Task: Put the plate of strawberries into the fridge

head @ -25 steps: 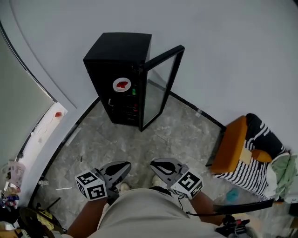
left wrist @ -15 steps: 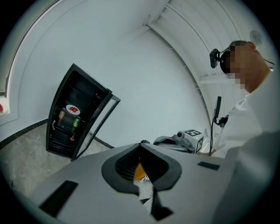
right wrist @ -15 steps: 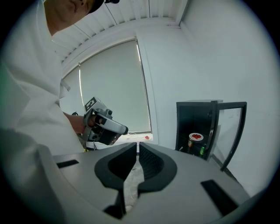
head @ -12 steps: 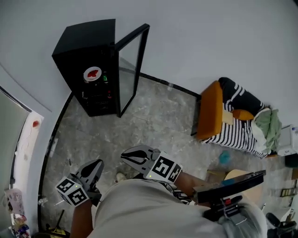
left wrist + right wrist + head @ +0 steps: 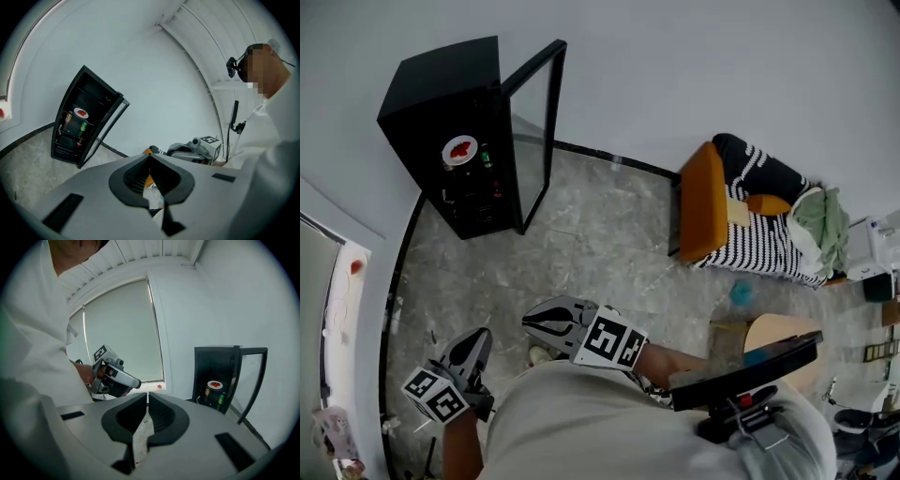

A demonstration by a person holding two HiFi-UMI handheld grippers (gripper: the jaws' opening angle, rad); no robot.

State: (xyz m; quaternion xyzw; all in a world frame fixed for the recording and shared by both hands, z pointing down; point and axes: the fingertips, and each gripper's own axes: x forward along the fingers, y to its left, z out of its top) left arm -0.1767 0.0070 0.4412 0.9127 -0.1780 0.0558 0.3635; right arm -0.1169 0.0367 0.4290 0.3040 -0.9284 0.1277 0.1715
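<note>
Against white walls (image 5: 722, 66), on grey marbled floor (image 5: 600, 244) — open fridge (image 5: 441, 103); left gripper (image 5: 478, 337), right gripper (image 5: 532, 323) jaws together.

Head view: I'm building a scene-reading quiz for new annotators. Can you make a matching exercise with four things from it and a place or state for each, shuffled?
Things:
1. plate of strawberries
2. fridge door
3. left gripper
4. orange chair

Places or states:
A. fingers closed, holding nothing
B. on an upper shelf inside the fridge
C. swung open
D. standing by the white wall

Pairs: 1-B, 2-C, 3-A, 4-D
</note>
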